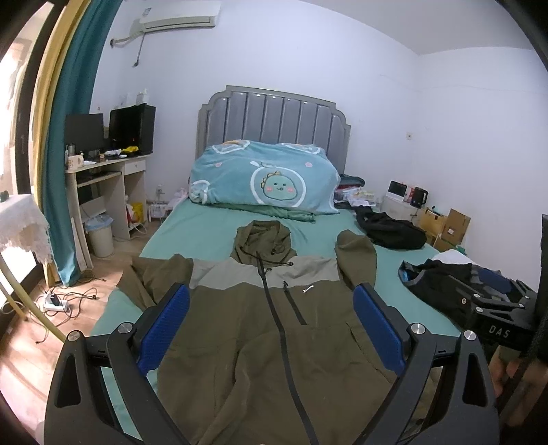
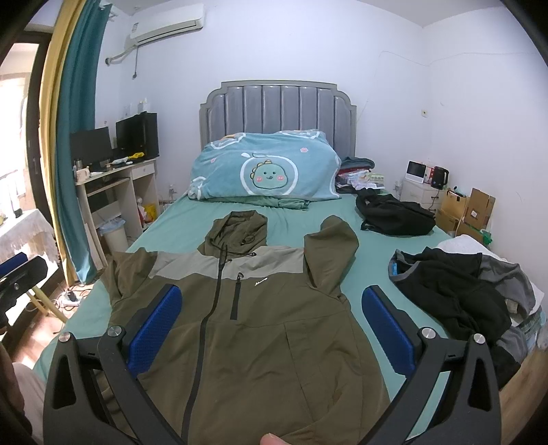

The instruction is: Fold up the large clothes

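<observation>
Both claws, left claw point(image 1: 270, 328) and right claw point(image 2: 272, 327), hover spread above the jacket point(image 1: 274, 342).

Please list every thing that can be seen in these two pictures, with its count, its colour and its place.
hooded jacket: 1, olive with a grey chest band, spread flat on the bed, zipper up.
bed: 1, green sheet, grey headboard.
blanket: 1, light blue with a dinosaur print, at the head of the bed.
black garment: 1, far right part of the bed.
clothes pile: 1, black and grey, right edge of the bed.
desk: 1, pale wood, left of the bed, with two dark monitors.
air conditioner: 1, white, high on the wall.
cardboard boxes: brown, right corner.
left claw: open, above the jacket.
right claw: open, above the jacket.
</observation>
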A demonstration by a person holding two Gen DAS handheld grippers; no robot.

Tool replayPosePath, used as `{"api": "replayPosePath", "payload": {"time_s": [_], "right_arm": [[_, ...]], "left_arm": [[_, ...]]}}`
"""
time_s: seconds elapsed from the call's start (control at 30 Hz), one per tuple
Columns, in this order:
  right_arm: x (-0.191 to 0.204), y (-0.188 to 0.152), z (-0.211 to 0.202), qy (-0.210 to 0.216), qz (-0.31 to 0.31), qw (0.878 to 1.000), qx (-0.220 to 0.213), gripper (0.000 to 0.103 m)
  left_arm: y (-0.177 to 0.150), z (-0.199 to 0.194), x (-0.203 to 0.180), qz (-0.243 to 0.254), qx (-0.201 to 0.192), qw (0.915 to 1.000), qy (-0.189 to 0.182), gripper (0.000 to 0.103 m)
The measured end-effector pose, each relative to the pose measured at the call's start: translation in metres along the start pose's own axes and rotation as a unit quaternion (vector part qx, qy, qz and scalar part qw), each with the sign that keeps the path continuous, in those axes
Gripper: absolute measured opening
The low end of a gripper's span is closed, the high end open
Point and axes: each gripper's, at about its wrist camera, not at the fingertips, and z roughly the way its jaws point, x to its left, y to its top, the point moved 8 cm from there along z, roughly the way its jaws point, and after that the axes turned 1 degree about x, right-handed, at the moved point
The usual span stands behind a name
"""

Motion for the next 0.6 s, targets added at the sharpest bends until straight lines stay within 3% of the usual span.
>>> {"api": "replayPosePath", "payload": {"time_s": [0.6], "right_arm": [[-0.0019, -0.0003, -0.0003, 0.000, 0.002, 1.000, -0.001, 0.103]], "left_arm": [[0.0004, -0.0055, -0.0061, 0.002, -0.007, 1.0000, -0.004, 0.098]]}}
